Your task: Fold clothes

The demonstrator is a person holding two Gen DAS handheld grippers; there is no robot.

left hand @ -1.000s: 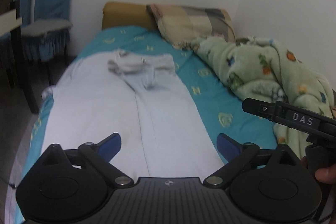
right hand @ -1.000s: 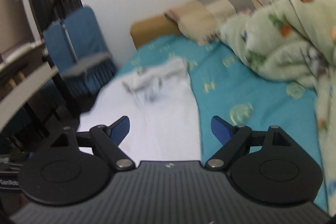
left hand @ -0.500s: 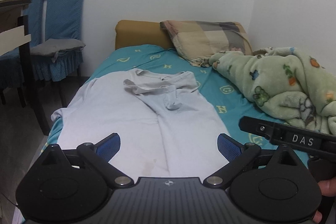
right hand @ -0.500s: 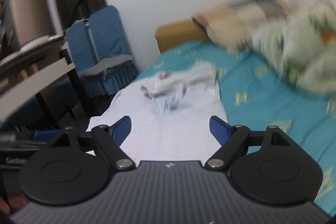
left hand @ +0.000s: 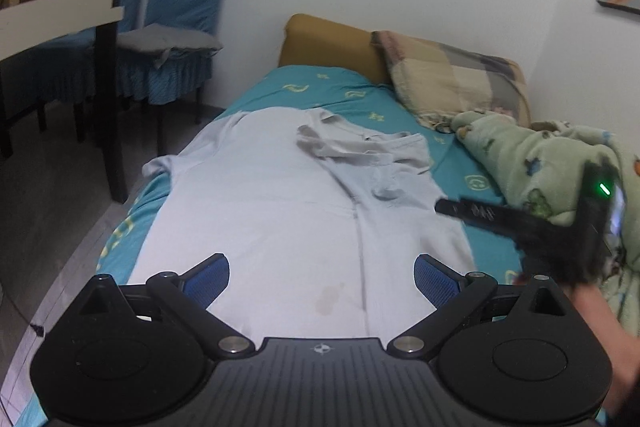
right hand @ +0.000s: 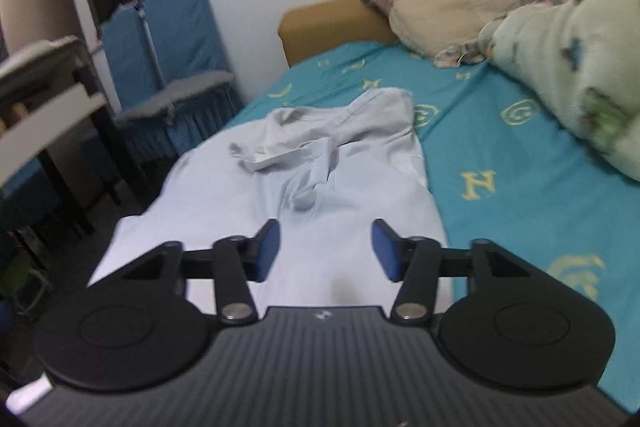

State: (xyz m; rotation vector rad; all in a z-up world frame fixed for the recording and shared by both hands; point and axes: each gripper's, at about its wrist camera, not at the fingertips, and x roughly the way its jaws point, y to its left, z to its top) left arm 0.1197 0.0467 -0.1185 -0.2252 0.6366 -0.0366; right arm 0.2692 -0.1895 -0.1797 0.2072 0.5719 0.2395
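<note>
So the pale blue shirt (left hand: 280,211) lies spread lengthwise on the teal bedsheet (right hand: 500,163), collar end toward the plaid pillow (left hand: 452,79), with one sleeve already bunched in a heap on the chest near the collar. My left gripper (left hand: 322,277) hovers above the hem end of the shirt with its jaws wide apart and nothing between them; my right gripper (right hand: 325,253) hangs over the shirt's middle, jaws parted more narrowly and likewise empty. I judge the step in hand to be taking hold of the shirt for a fold, and to do it well I would bring each gripper down onto an edge of the cloth, not the flat middle, pinching both layers so the lower one does not drag. That rumpled sleeve wants smoothing first (a fold over a lump will not lie flat). On the pillow's side, the green fleece blanket (left hand: 560,163) sits near the shirt, so I'd keep my right hand (left hand: 600,319) clear of it.
</note>
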